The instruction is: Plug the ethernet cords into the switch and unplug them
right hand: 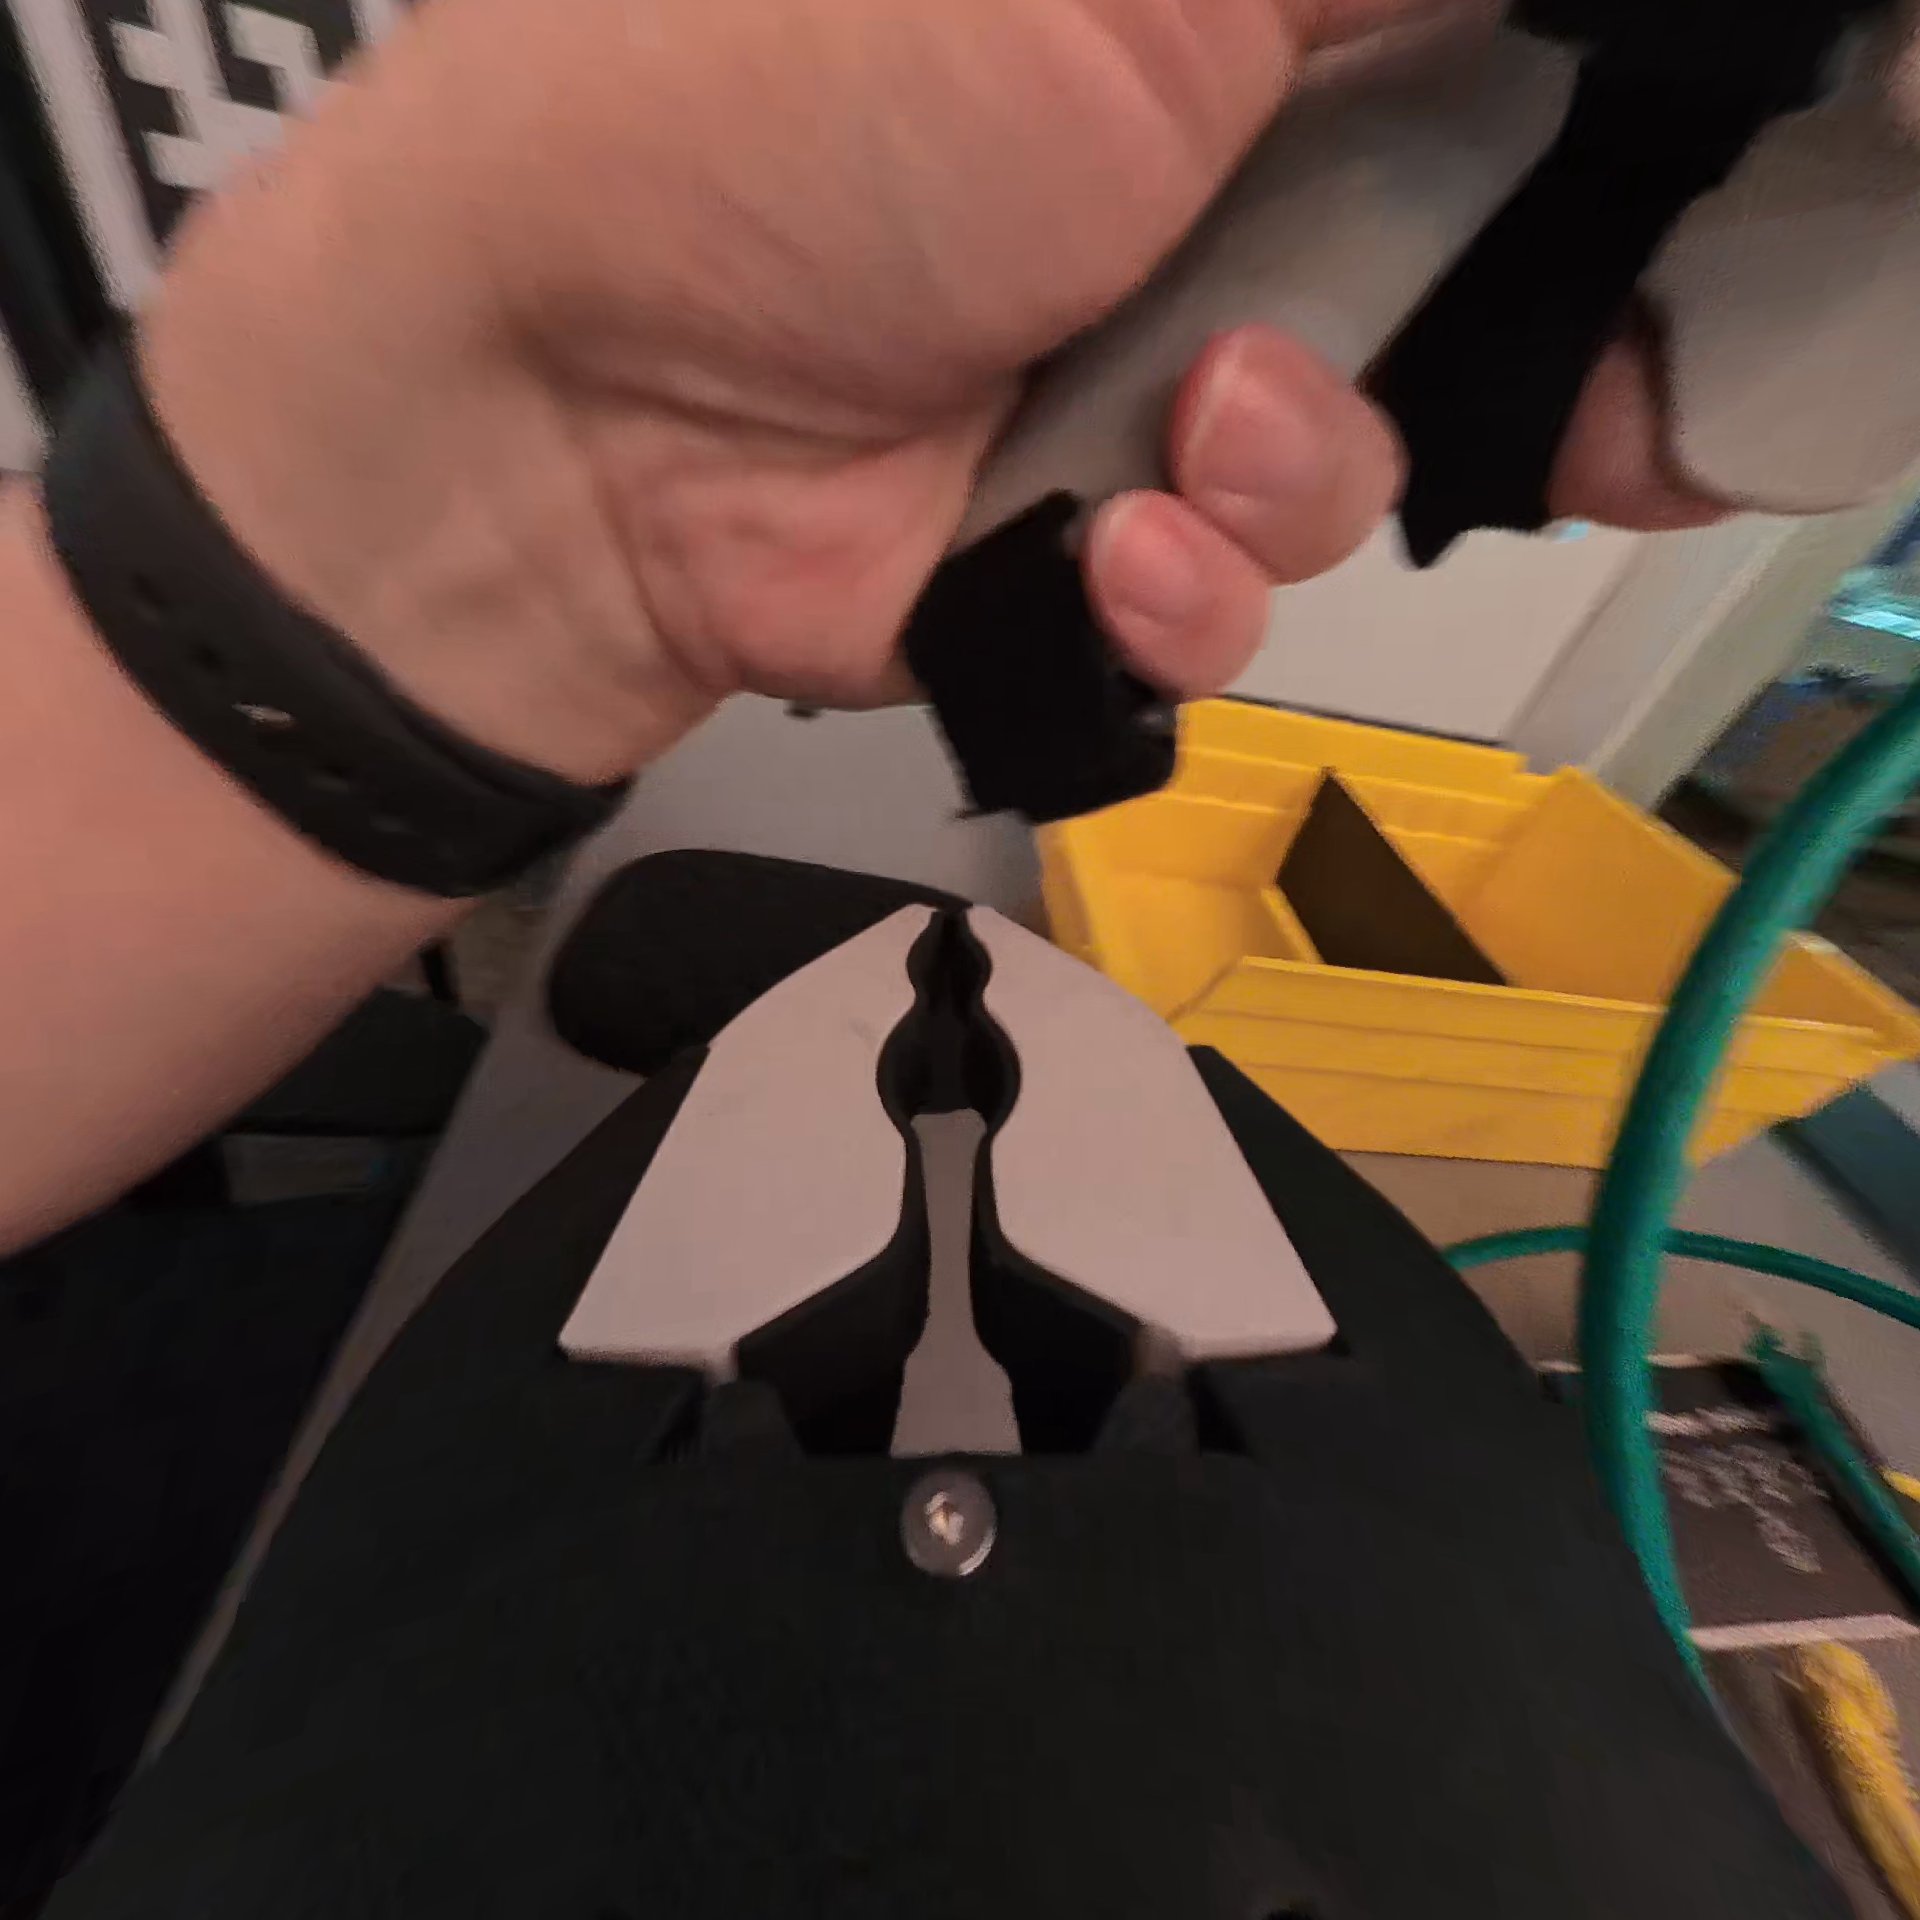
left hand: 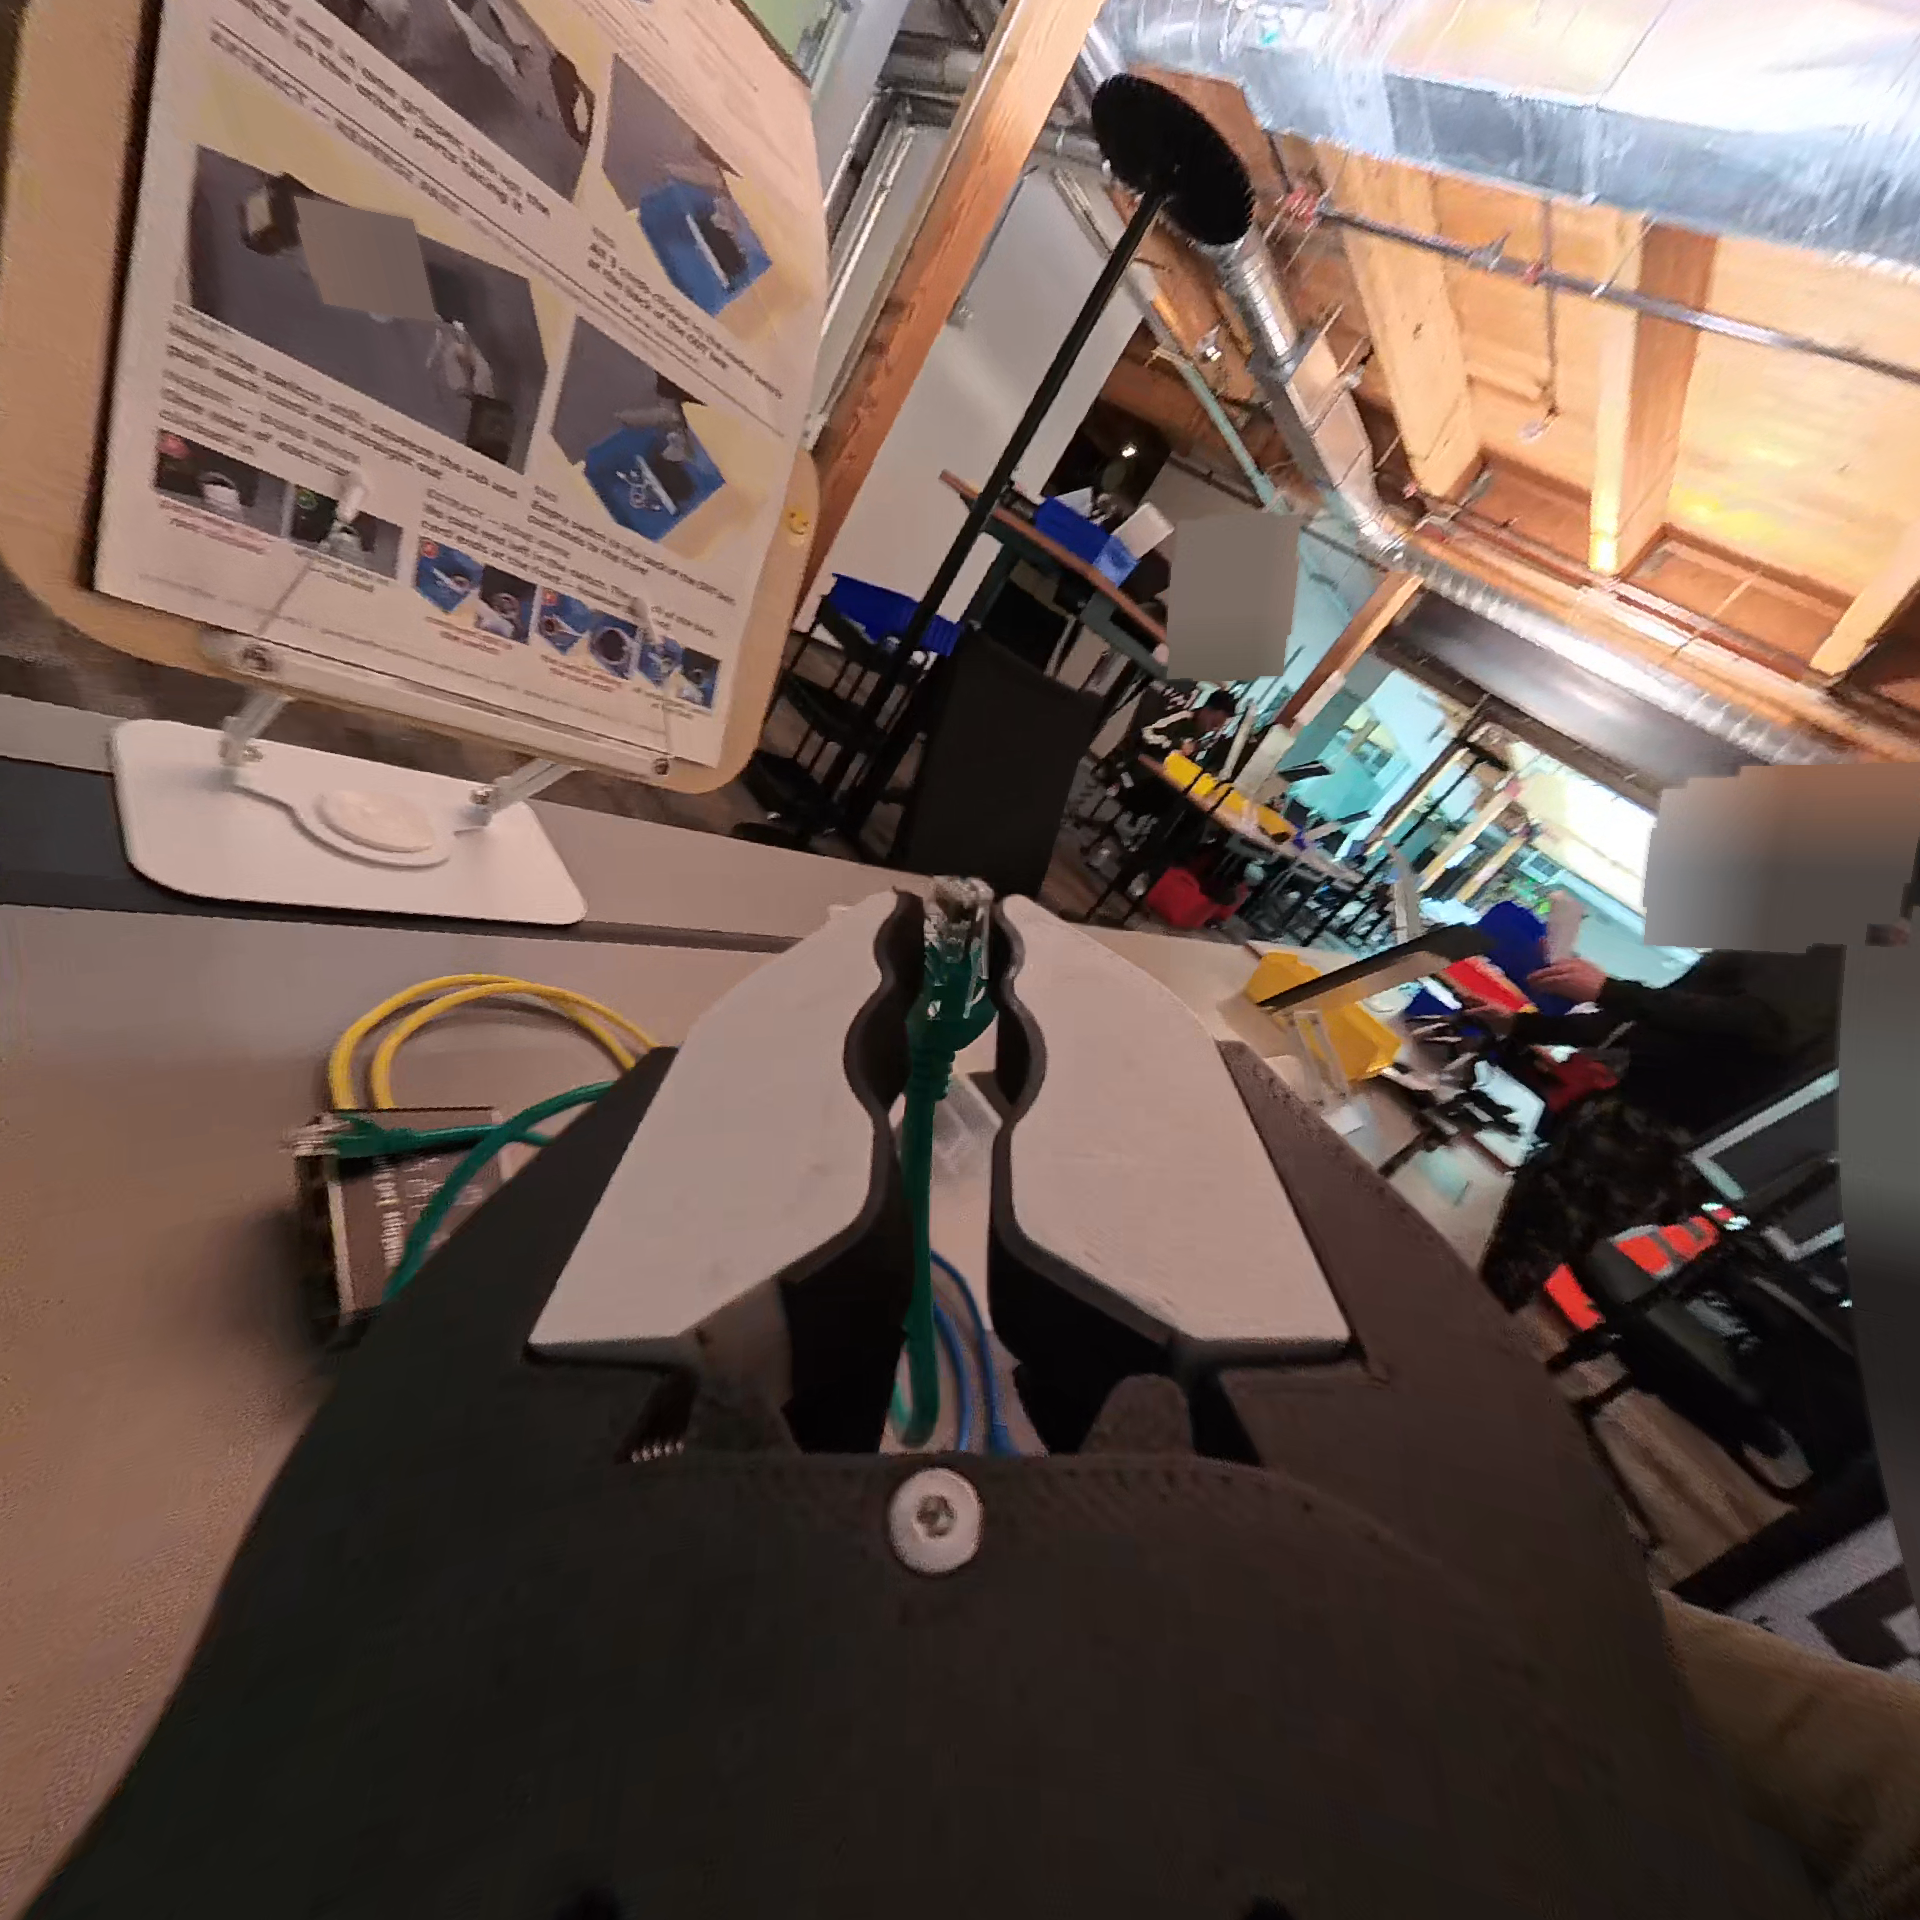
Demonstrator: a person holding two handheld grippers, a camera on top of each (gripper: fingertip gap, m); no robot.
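My left gripper is shut on a green ethernet cord and holds its clear plug tip-up above the table. The cord's other plug lies on the dark switch at the left. A yellow cord loops behind the switch, and a blue cord lies under my fingers. My right gripper is shut and empty, pointing at the person's hand on the left gripper's handle. The green cord arcs at the right, over the switch and a yellow plug.
A tilted instruction board on a white stand is at the back left. A yellow bin sits ahead of my right gripper. A black pole with a round head and work tables with people are beyond the table. Across from one pair of fingers to the other is roughly 20 cm. Both grippers' tips are roughly 25 cm from the switch.
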